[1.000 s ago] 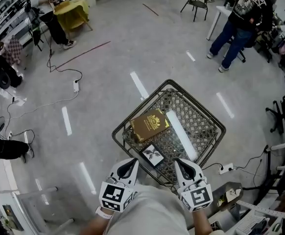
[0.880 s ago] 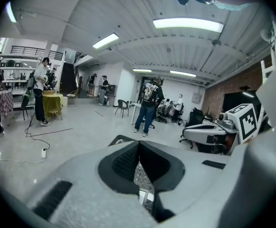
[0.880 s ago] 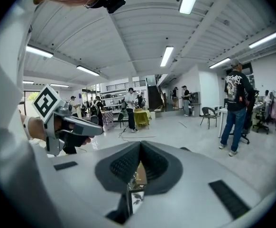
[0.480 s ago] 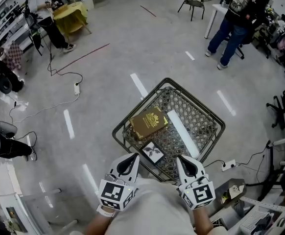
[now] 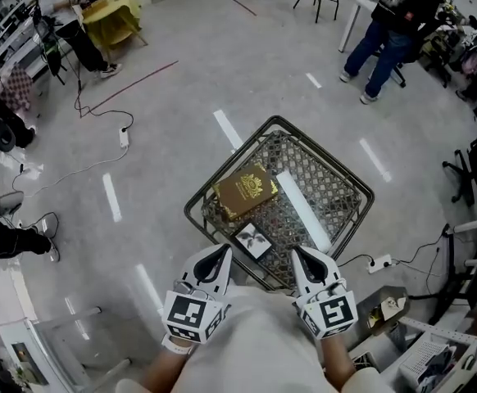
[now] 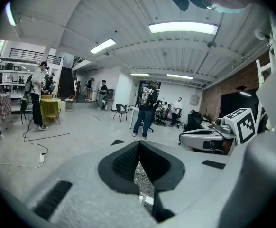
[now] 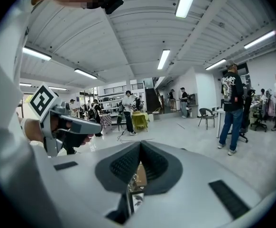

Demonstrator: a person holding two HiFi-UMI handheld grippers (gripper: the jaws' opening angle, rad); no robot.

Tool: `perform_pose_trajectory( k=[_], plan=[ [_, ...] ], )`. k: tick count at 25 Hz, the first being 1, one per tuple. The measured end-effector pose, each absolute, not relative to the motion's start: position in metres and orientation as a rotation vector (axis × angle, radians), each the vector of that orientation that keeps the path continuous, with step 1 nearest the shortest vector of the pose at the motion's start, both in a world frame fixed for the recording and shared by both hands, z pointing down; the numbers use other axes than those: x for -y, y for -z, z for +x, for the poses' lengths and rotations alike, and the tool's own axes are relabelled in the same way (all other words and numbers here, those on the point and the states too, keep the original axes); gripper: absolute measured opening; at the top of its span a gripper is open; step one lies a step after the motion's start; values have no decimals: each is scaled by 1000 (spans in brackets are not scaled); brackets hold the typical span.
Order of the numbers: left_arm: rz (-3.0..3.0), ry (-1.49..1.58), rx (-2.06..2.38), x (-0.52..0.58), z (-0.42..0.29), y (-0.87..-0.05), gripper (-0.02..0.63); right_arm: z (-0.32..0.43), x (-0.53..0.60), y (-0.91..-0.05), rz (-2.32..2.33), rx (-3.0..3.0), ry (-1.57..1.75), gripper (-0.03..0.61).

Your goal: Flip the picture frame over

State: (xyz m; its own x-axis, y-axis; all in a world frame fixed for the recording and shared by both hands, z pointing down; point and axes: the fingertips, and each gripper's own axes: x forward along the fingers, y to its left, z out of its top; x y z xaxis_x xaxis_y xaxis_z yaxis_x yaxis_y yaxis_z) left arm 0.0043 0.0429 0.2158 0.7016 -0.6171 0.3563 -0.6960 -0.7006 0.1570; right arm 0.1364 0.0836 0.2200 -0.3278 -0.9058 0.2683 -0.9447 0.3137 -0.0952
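Note:
A small picture frame (image 5: 253, 240) with a black-and-white picture lies face up near the front edge of a glass-topped wicker table (image 5: 339, 182). My left gripper (image 5: 218, 258) and right gripper (image 5: 302, 258) hover side by side just short of that edge, one on each side of the frame, both shut and holding nothing. In the left gripper view the jaws (image 6: 139, 144) meet at their tips, with the table's weave showing below. The right gripper view shows its jaws (image 7: 140, 144) closed too.
A brown book with a gold emblem (image 5: 245, 191) lies on the table behind the frame. A bright strip of reflected light (image 5: 302, 211) crosses the glass. Cables and a power strip (image 5: 379, 264) lie on the floor. People (image 5: 390, 31) stand far off.
Both grippers stay shut and keep their place just short of the table's front edge. The view has shifted slightly; the frame has not moved.

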Motion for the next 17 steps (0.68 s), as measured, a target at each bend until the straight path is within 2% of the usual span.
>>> perform_pose_trajectory(
  k=[17],
  plan=[
    [2599, -389, 1045, -47, -8, -220, 25, 117, -72, -213, 1673, 2433, -316, 17]
  ],
)
